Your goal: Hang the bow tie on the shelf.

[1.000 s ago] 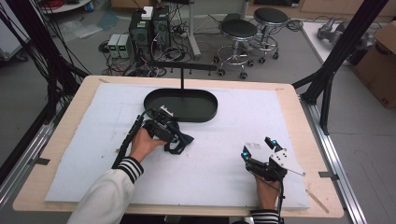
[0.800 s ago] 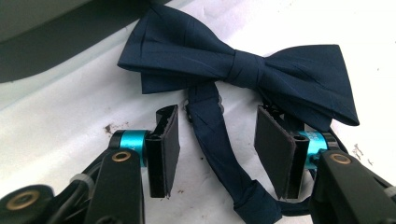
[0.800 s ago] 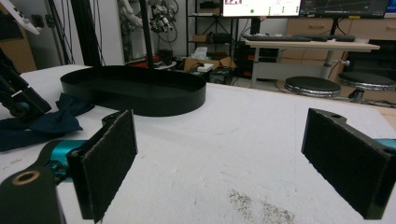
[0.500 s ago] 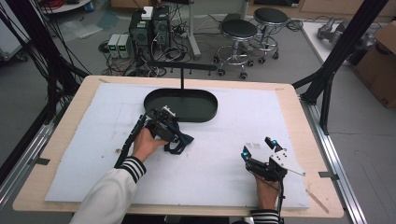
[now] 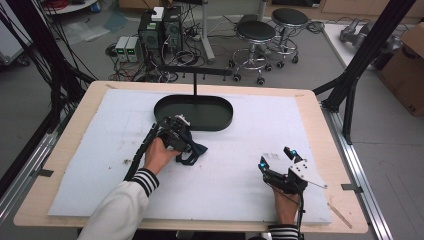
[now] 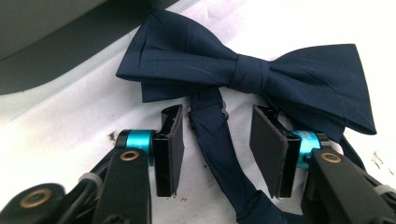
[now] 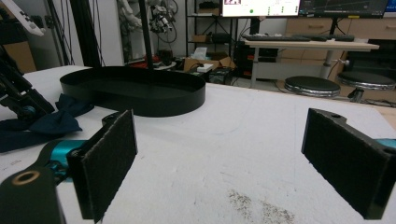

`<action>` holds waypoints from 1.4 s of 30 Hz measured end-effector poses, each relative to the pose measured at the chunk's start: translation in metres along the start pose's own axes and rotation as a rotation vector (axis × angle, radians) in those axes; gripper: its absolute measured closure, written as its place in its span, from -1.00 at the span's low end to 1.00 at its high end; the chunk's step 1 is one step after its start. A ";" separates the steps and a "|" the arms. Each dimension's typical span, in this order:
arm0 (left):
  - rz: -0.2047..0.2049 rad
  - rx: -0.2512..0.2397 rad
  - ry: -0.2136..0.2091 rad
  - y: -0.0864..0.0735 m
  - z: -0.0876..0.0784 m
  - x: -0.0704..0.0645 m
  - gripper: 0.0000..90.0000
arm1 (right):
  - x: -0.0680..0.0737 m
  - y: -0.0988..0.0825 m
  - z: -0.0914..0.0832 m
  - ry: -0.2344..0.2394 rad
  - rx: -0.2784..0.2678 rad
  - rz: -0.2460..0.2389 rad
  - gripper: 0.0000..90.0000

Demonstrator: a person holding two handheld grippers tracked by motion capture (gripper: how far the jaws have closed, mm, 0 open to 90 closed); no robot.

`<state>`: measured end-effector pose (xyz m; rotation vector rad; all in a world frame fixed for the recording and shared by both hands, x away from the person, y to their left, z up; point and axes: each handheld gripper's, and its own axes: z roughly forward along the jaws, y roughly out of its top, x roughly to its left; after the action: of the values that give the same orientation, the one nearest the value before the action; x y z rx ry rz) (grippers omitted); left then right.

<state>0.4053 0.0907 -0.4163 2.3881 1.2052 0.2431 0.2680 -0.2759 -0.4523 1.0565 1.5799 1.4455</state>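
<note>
A: Left gripper [image 6: 215,140]?
B: Jaws have just been closing, not yet pinching; the navy bow tie's [image 6: 243,74] strap [image 6: 212,135] lies between them, beside the black oval tray [image 5: 194,111].
A: Right gripper [image 7: 219,163]?
B: Jaws spread wide, nothing between.

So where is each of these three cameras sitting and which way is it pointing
High view: above the person's side, looking forward and down on the table; both forearms enter from the bottom, with the left gripper and right gripper.
Left gripper view: on the left gripper, looking down at the bow tie; its jaws have been closing, the strap between them, untouched.
Right gripper view: on the right gripper, looking level across the table, jaws wide.
Shared: the black tray and the bow tie appear in the high and right gripper views.
</note>
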 end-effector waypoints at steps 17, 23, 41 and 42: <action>0.010 -0.002 0.032 0.000 0.000 -0.003 0.57 | -0.001 0.000 0.000 -0.003 -0.005 0.001 -0.79; 0.031 -0.009 0.053 0.000 0.000 -0.007 0.66 | -0.001 0.000 0.000 -0.005 -0.006 0.001 -0.79; 0.041 -0.049 0.040 0.000 -0.005 -0.009 0.91 | -0.001 0.000 -0.001 -0.005 -0.004 0.008 -0.79; 0.041 -0.049 0.040 0.000 -0.005 -0.009 0.91 | -0.001 0.000 -0.001 -0.005 -0.004 0.008 -0.79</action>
<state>0.3987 0.0849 -0.4116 2.3783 1.1553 0.3303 0.2676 -0.2767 -0.4524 1.0644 1.5708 1.4496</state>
